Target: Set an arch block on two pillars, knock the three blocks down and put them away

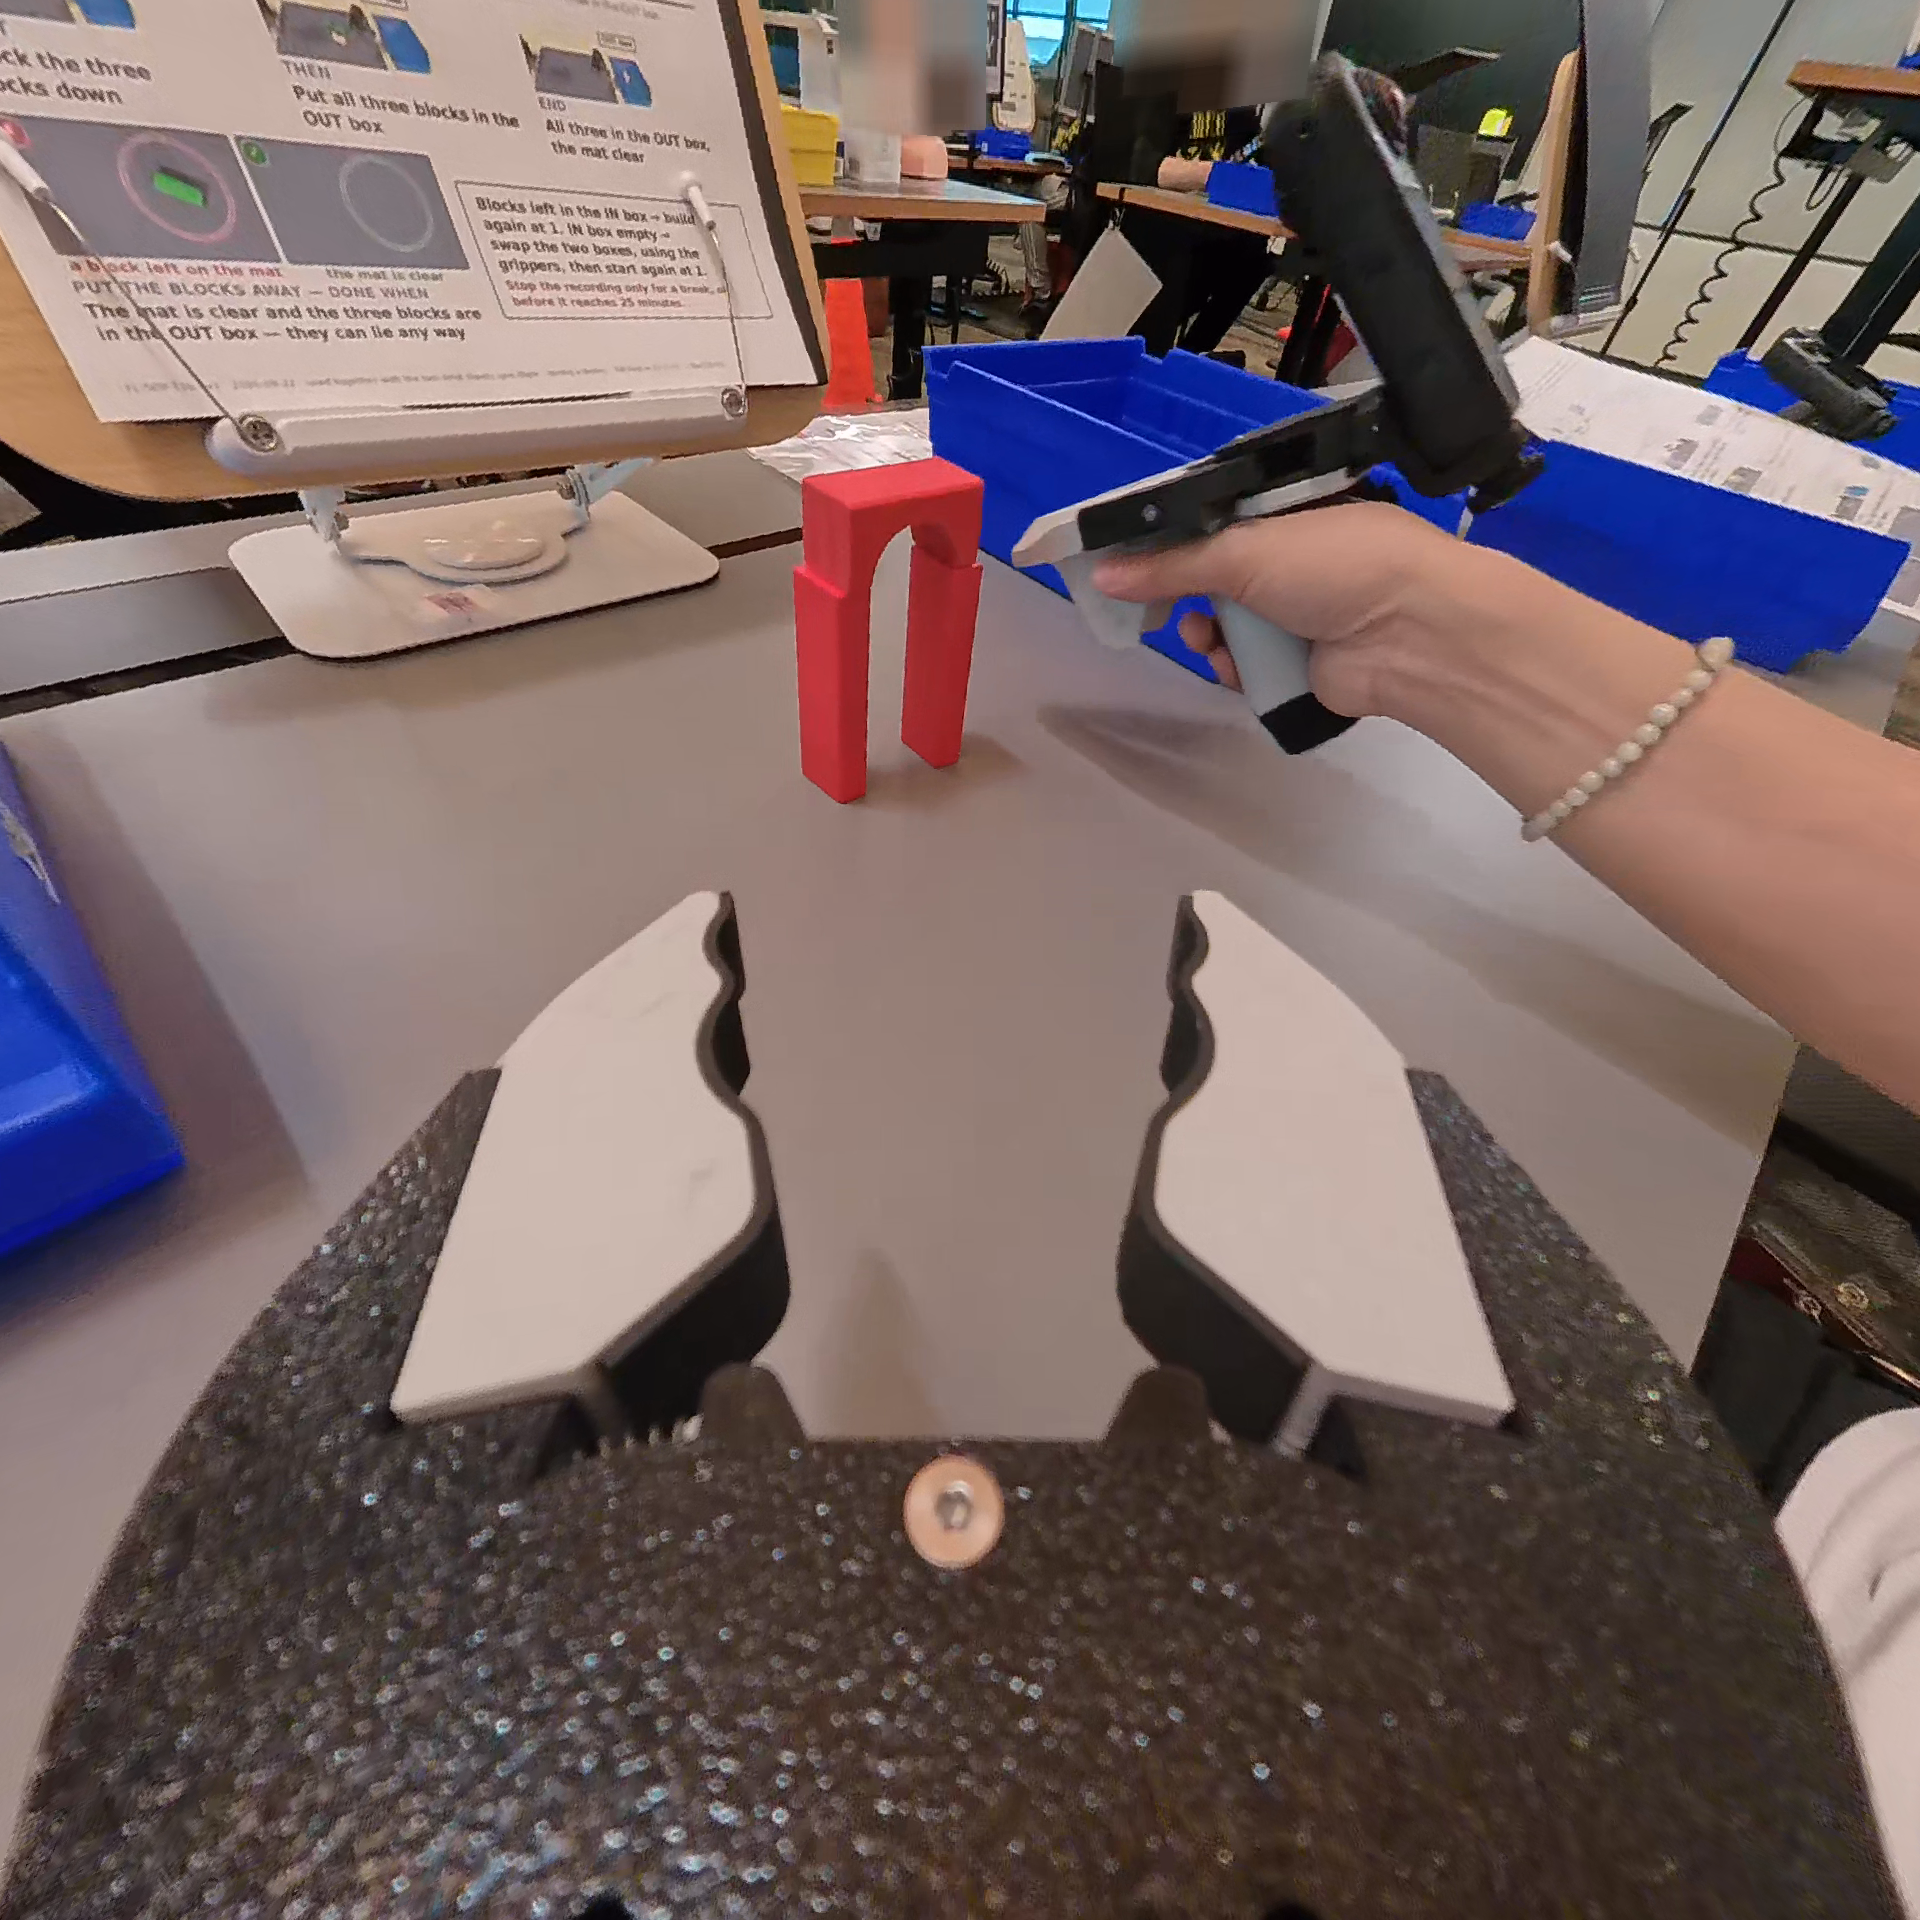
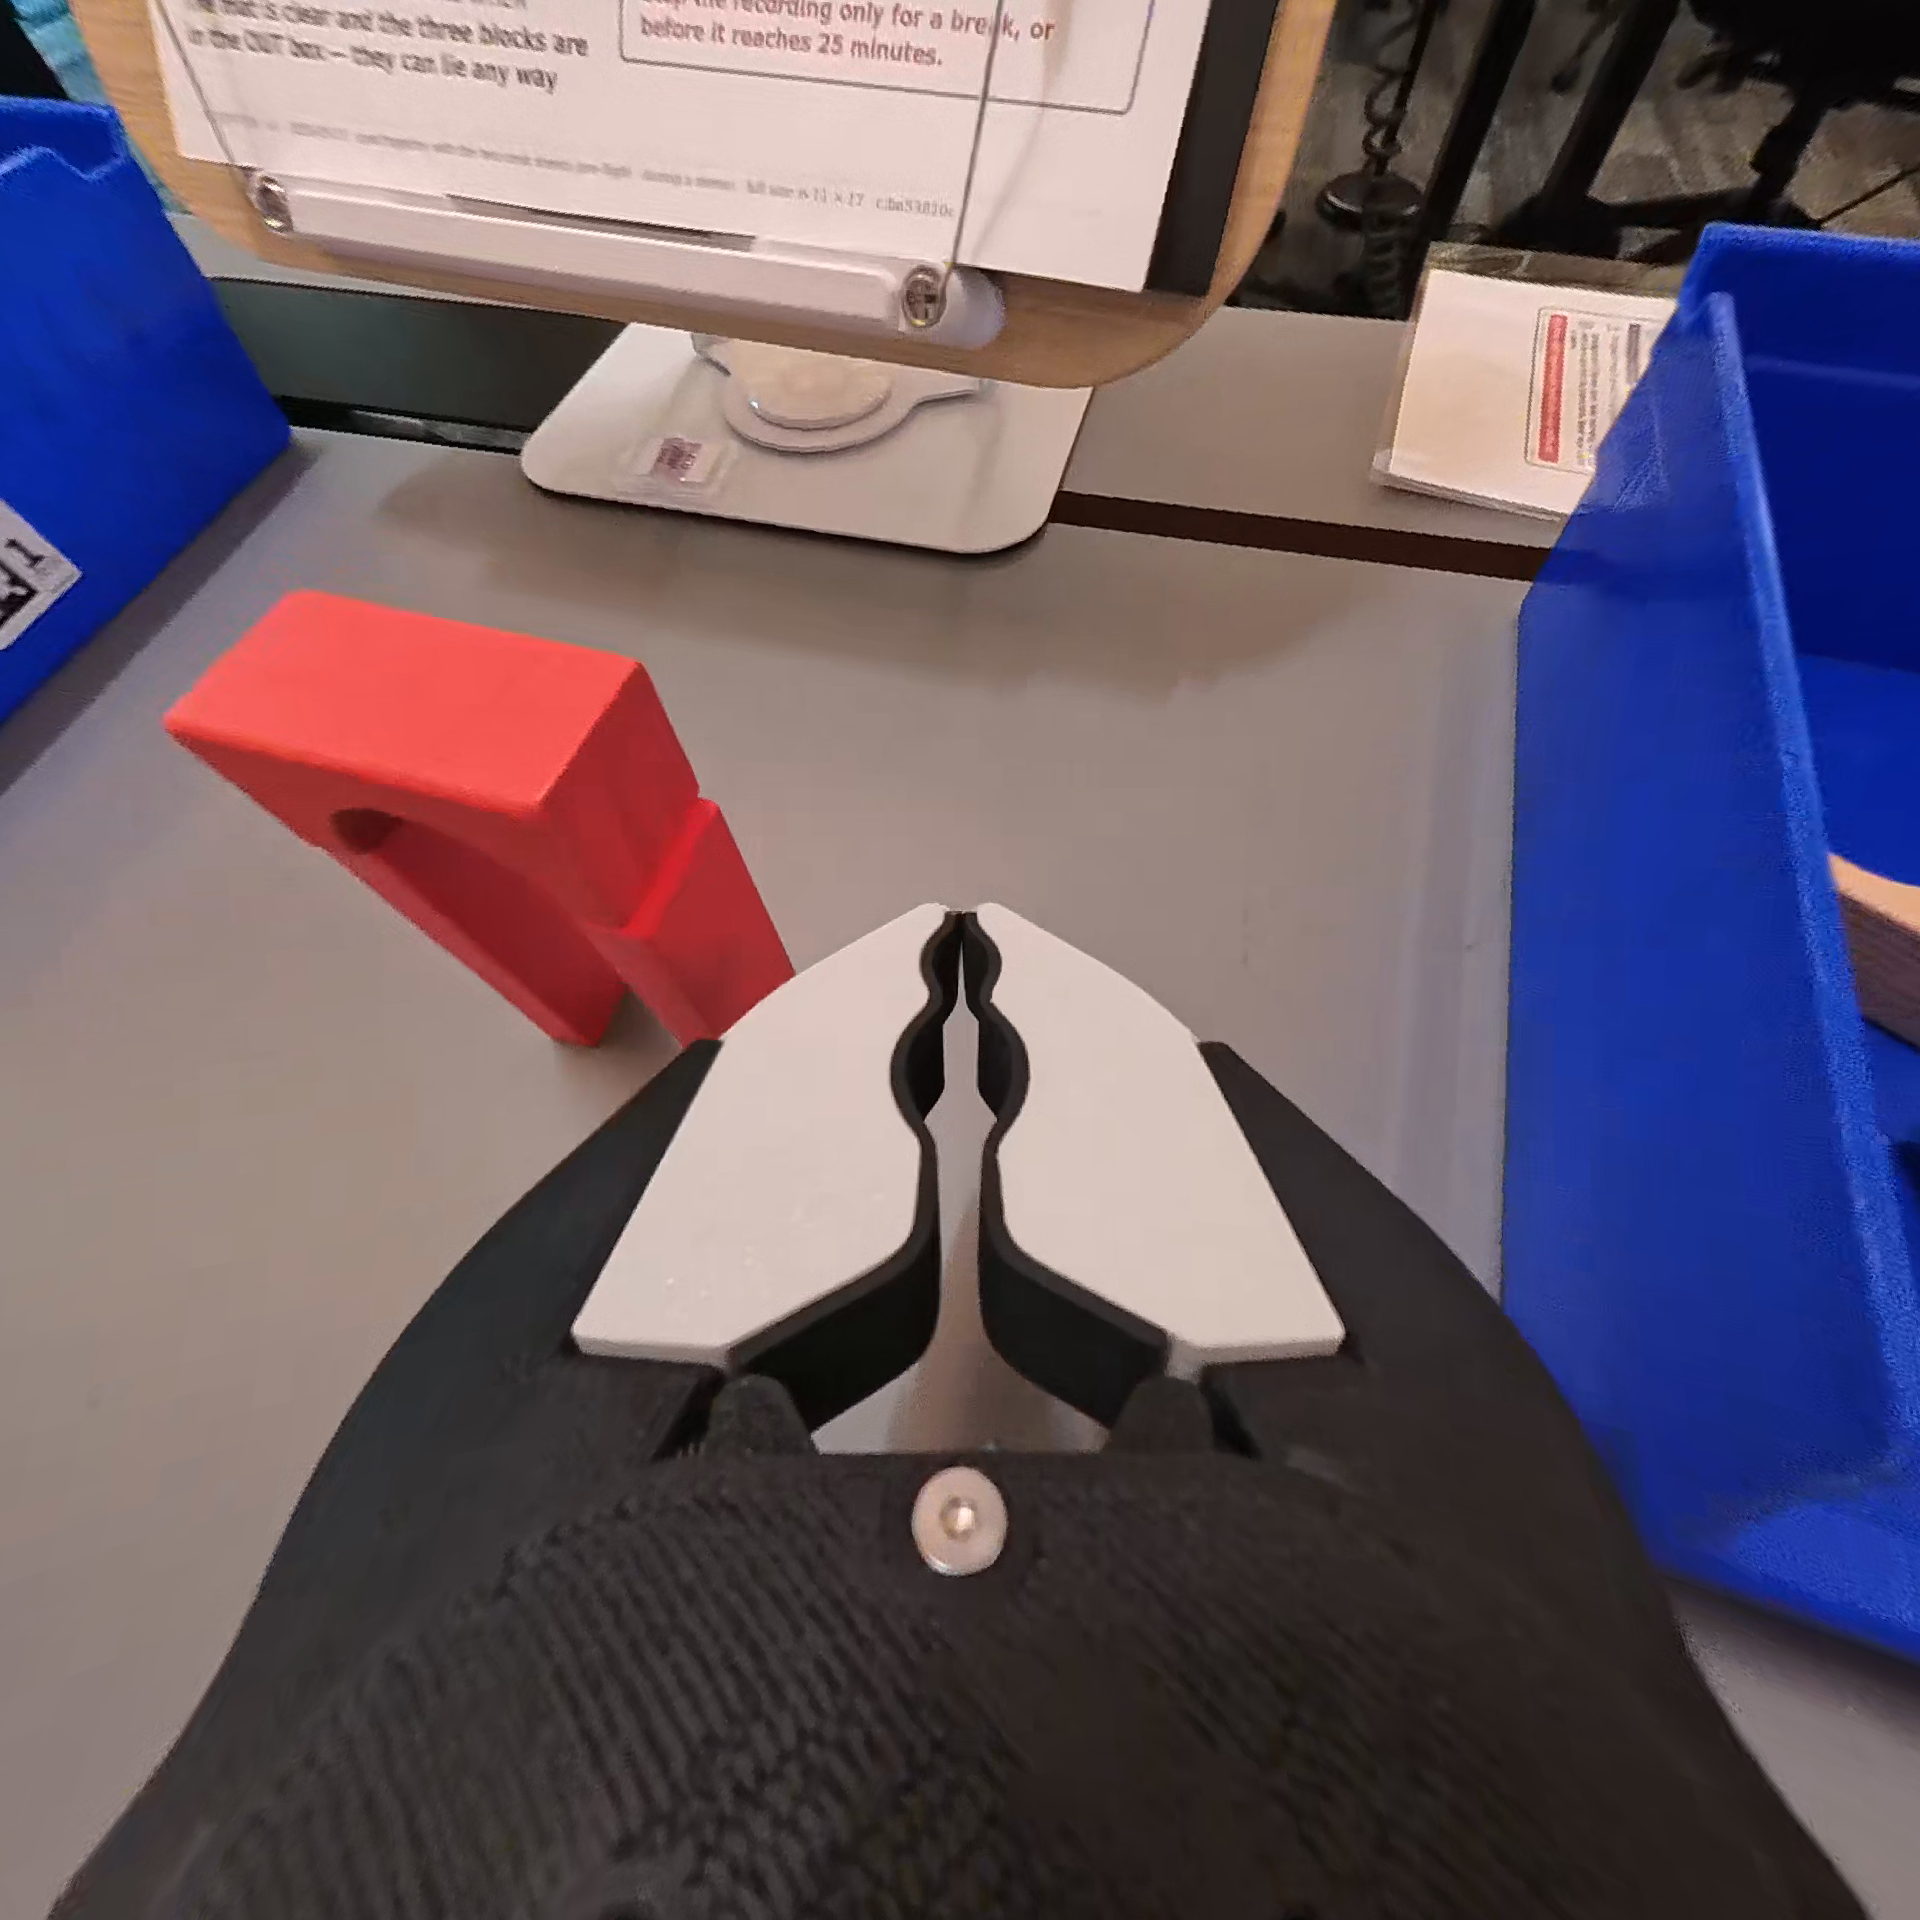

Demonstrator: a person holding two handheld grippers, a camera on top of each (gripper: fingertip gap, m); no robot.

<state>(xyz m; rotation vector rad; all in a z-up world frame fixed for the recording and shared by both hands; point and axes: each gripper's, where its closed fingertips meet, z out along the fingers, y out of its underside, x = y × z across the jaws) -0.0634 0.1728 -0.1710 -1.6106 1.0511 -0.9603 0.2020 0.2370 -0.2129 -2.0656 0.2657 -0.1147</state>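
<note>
Three red blocks stand stacked on the grey mat: a red arch block rests on two upright red bars, which also show in the right wrist view under the arch. My left gripper is open and empty, low over the mat, a short way in front of the stack. My right gripper is shut and empty, held above the mat just right of the stack. It shows in the left wrist view in a person's hand, its tip close to the arch's right side, not touching.
A blue bin stands right of the stack and shows in the right wrist view holding a tan object. Another blue bin is on the left. An instruction sheet on a stand stands behind. My hands' fingertips stand some 30 centimetres from each other. The red arch block lies some 10 centimetres from my right tips, 20 centimetres from my left tips. Look for it in the right wrist view too.
</note>
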